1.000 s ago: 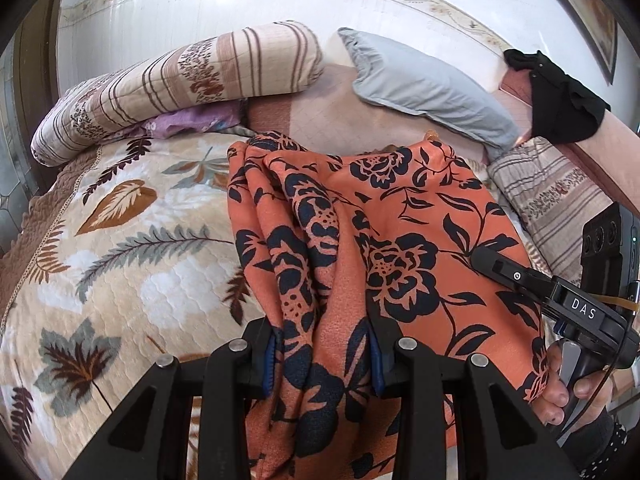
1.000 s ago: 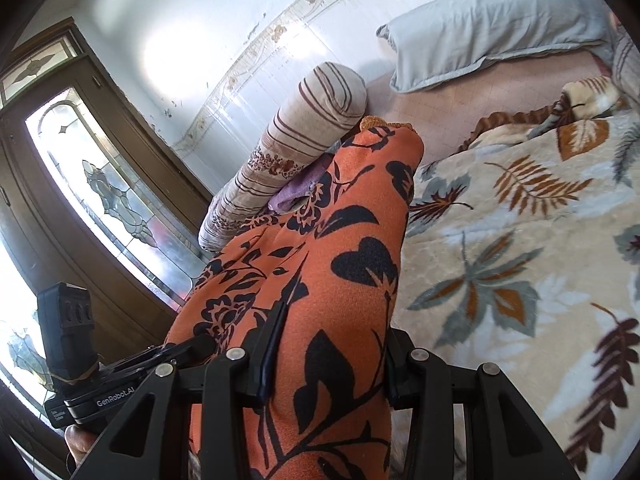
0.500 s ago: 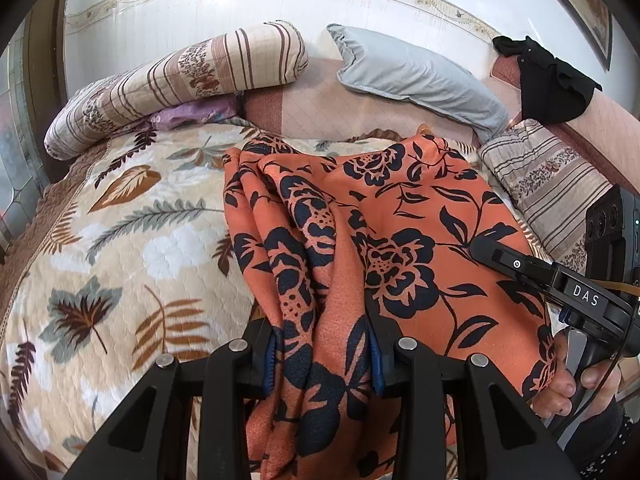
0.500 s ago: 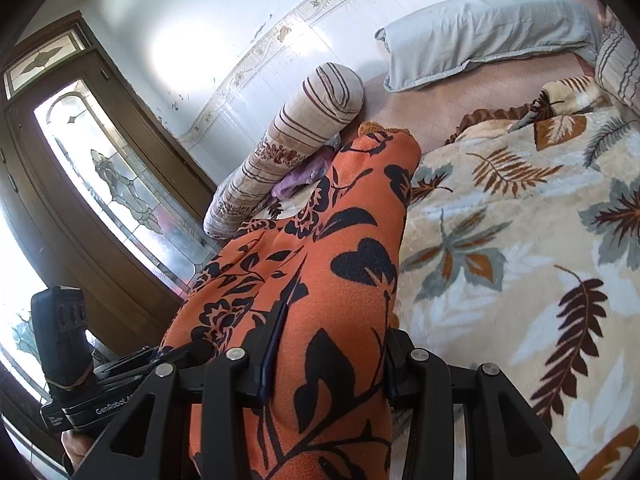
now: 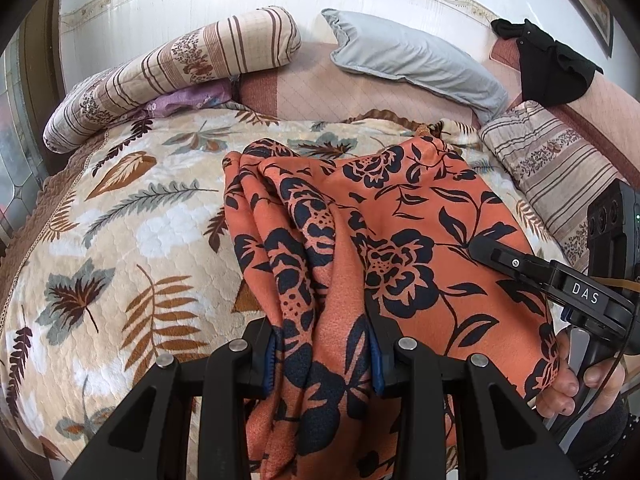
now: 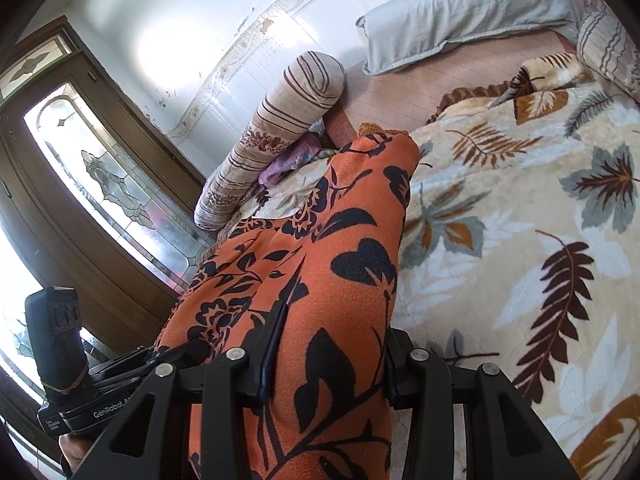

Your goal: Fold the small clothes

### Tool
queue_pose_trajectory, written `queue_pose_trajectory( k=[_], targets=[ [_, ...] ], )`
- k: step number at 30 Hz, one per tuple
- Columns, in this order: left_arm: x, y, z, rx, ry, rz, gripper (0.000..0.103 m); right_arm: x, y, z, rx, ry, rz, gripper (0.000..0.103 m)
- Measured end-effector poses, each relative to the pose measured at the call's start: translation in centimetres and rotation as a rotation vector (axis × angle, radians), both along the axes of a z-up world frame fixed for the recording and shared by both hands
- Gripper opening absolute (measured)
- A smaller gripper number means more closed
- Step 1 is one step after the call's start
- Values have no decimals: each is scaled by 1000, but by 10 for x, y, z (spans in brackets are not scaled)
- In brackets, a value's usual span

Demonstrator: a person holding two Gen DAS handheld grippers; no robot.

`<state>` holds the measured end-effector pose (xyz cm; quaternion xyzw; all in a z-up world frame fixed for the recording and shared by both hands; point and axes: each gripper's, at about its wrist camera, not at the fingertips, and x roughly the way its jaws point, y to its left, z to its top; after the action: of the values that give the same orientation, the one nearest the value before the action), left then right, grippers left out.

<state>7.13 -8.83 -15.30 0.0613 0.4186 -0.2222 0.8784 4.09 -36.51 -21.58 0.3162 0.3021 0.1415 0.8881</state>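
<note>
Over the last second the orange floral garment [image 5: 400,248] has come down from where it covered the pillows and now ends on the leaf-print bedspread [image 5: 120,240] ahead of the left claw [image 5: 322,354], so more bedspread shows beyond its far edge than before; in the right wrist view the bedspread [image 6: 520,240] likewise fills more of the picture. Both grips are unchanged: the left claw stays pinched on a bunched fold of the garment, and the right claw [image 6: 328,356] stays pinched on another part of the garment [image 6: 340,272], the cloth stretched between them. The right claw [image 5: 492,254] shows to the right of the left one, its tips lying on the cloth, while the near hem drops out of view below both claws. The left claw's tips [image 6: 172,354] are hidden behind cloth in the right view. Ahead to the left lies a striped bolster [image 5: 180,68], straight ahead a grey pillow [image 5: 412,64], to the right a striped cushion [image 5: 552,168] and a black cloth [image 5: 552,68] on the headboard. A glazed wooden door [image 6: 92,184] stands left of the right claw.
</note>
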Motion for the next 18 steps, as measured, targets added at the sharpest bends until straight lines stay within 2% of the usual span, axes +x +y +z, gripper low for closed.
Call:
queue_pose_trajectory(
  k=[18],
  targets=[
    [4,-8,-17,33,34,-1,37,4,-2,-23,2,66,-1,42]
  ],
)
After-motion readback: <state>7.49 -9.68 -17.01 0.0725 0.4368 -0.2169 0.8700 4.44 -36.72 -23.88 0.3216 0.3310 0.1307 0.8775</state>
